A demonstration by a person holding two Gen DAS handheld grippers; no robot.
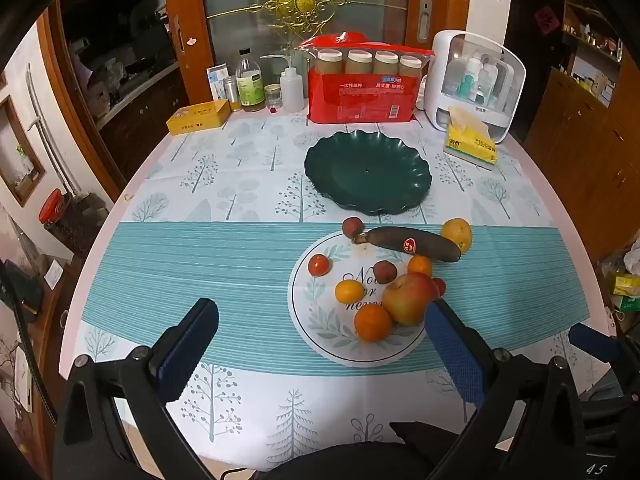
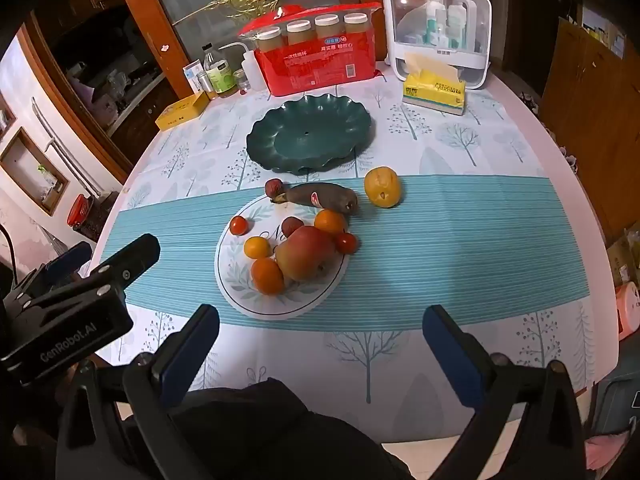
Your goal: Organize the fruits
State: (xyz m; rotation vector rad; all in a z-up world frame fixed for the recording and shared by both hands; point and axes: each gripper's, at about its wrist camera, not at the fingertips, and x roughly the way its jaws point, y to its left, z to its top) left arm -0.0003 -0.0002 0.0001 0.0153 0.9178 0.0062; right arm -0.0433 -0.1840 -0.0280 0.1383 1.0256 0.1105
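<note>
Hovering above the near table edge, the left gripper stands released, jaws wide, nothing between them; its right finger overlaps the apple's lower right edge in the left wrist view, contact not clear.

- Right gripper: released, jaws wide and empty, over bare tablecloth.
- Apple, red-yellow: at 1 o'clock from the left gripper, near; at 12 o'clock from the right gripper, farther off. It lies on the round printed mat.
- Oranges, small: one touching the apple at its 8 o'clock, one at 10 o'clock, one at 12 o'clock.
- Tomatoes: one at the mat's 10 o'clock, one touching the apple's right side.
- Lychees: one mid-mat, one at the banana's stem.
- Banana, blackened (red sticker), across the mat's far edge.
- Yellow fruit: off the mat, at 1 o'clock.
- Green scalloped plate: beyond the fruit, at 12 o'clock, empty.
</note>
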